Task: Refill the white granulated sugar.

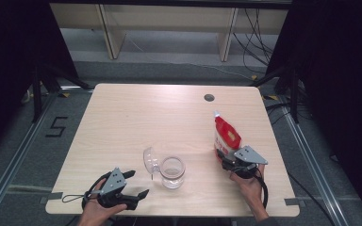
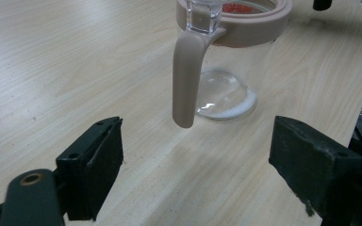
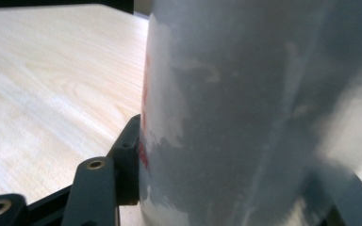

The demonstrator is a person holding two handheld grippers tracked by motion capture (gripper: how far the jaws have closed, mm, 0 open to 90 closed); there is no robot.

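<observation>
A clear glass jar [image 1: 172,172] stands near the table's front middle, its domed lid [image 1: 150,160] swung open to the left. In the left gripper view the jar [image 2: 226,70] has a beige rim and a beige clasp [image 2: 187,80] hanging toward me. My left gripper [image 1: 135,184] is open, left of the jar and apart from it; its jaws [image 2: 195,160] stand wide with bare table between them. A red and white spouted pouch [image 1: 226,133] stands upright at the right, with my right gripper [image 1: 227,158] shut on its lower part. Its silvery side [image 3: 245,117] sits between the right gripper's [image 3: 235,188] jaws.
The light wooden table [image 1: 136,117] has a round cable hole [image 1: 209,98] at the back right. The front edge runs just below both hands. Beyond the table are wooden furniture legs [image 1: 111,37] and floor cables [image 1: 259,42].
</observation>
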